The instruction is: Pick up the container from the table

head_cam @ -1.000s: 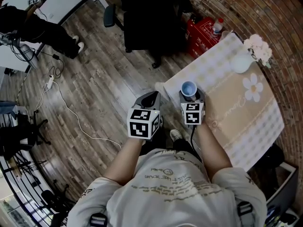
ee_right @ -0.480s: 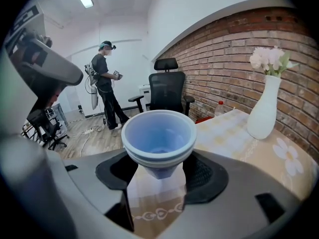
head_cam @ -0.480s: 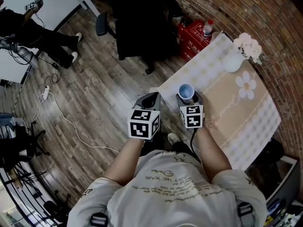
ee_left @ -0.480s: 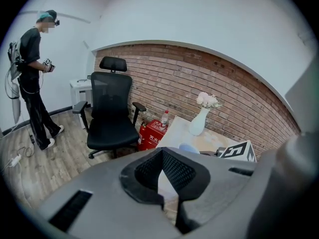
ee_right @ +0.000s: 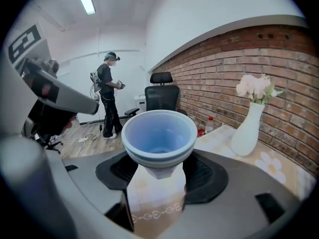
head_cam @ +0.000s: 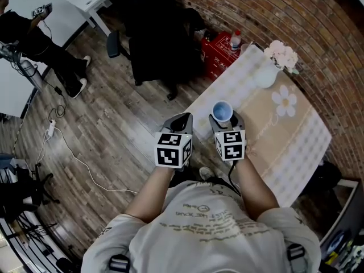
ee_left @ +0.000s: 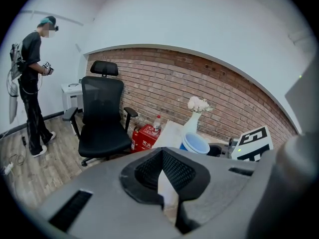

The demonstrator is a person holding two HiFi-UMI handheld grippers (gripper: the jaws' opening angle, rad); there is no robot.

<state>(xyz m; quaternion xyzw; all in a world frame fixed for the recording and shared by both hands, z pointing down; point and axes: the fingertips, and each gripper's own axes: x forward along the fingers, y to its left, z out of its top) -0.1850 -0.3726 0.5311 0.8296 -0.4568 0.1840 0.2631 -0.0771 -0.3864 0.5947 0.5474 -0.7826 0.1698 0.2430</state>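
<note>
The container (head_cam: 222,110) is a light blue cup with a ribbed rim and an empty inside. My right gripper (head_cam: 223,119) is shut on its tapered lower part, and the cup hangs above the near corner of the table (head_cam: 287,138). In the right gripper view the cup (ee_right: 158,133) sits upright between the black pads (ee_right: 207,176), with the tablecloth showing below its base. My left gripper (head_cam: 182,119) hovers beside it over the floor, its jaws shut on nothing. The left gripper view has its tips (ee_left: 162,153) meeting, and the cup (ee_left: 195,144) lies to the right.
A white vase (head_cam: 265,75) with pale flowers stands at the table's far end. A red box (head_cam: 216,49) with a bottle sits on the floor by the brick wall. A black office chair (head_cam: 153,33) stands further left. Another person (ee_left: 30,93) stands by a white desk.
My right gripper has risen with the cup, which now hangs higher above the tablecloth. The left gripper has lifted slightly alongside it. Both grips look unchanged.
</note>
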